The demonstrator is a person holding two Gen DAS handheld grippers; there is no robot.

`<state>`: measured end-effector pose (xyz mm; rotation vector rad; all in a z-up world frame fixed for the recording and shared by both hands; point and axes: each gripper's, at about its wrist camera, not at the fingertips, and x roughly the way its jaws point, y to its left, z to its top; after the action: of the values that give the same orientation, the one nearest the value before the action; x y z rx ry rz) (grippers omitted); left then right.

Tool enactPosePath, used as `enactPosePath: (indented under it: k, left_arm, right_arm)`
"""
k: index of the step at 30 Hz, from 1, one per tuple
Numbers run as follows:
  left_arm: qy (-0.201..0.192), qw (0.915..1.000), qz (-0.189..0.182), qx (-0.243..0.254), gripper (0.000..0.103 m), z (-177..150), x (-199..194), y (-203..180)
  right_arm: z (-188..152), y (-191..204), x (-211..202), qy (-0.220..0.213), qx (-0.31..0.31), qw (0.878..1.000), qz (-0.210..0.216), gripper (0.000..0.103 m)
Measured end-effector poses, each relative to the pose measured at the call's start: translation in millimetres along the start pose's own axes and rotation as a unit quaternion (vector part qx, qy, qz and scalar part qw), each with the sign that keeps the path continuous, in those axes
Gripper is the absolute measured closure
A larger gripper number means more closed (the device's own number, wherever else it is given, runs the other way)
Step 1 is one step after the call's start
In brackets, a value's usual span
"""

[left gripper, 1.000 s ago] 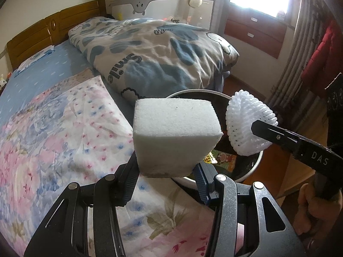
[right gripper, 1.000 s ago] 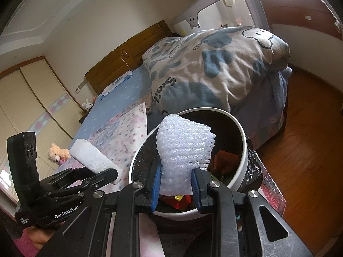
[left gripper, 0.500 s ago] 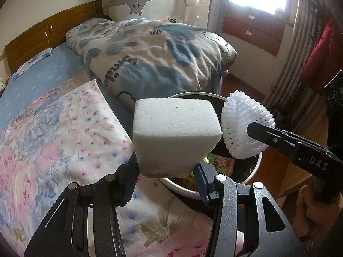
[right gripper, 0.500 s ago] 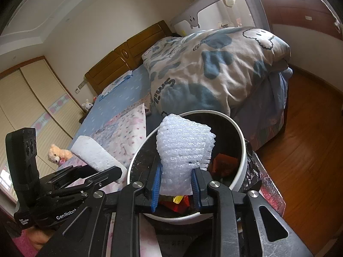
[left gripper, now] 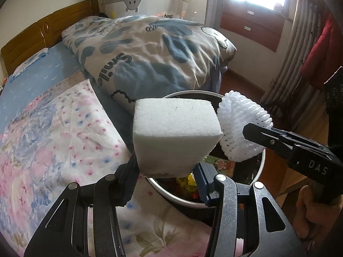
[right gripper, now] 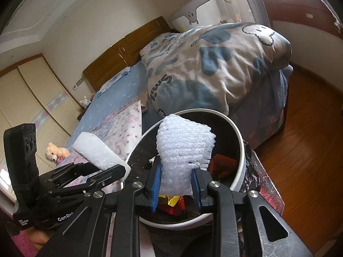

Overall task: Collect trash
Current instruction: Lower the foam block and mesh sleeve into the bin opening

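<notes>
Left hand-held gripper (left gripper: 166, 171) pinches a white foam block (left gripper: 174, 135) by its lower end, both pads pressed on its sides. The block stands up from the jaws; from the right wrist view it reads as a slab whose long axis tilts up and away to the left. It sits just over the near-left rim of the trash bin (left gripper: 262, 160), at the edge of the bed (left gripper: 53, 128).

Right hand-held gripper (right gripper: 175, 186) pinches a white foam net sleeve (right gripper: 184, 145); the blue pads squeeze its lower part and it flares out above them. The sleeve's long axis runs upright from the jaws, its open ruffled end on top. It hangs over the bin's opening, inside the rim line.

In the left wrist view the block's corner and the sleeve look touching or just apart; I cannot tell which.

The bin's mouth is round with a white rim and a black liner (right gripper: 255, 171). Coloured wrappers (right gripper: 171, 203) lie at the bottom. A folded quilt (left gripper: 150, 53) lies just beyond the far rim. Open wood floor (right gripper: 304, 150) lies to the bin's right.
</notes>
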<state>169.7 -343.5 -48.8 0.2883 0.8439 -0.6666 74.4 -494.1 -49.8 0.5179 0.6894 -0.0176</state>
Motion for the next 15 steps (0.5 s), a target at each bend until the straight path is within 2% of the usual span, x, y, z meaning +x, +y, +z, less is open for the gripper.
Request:
enactPosePath:
  k: [15]
  left_arm:
    - [0.010, 0.9999, 0.001, 0.002, 0.056, 8, 14, -2]
  right_arm:
    - [3, -3, 3, 0.003, 0.000, 1.000, 0.000, 0.077]
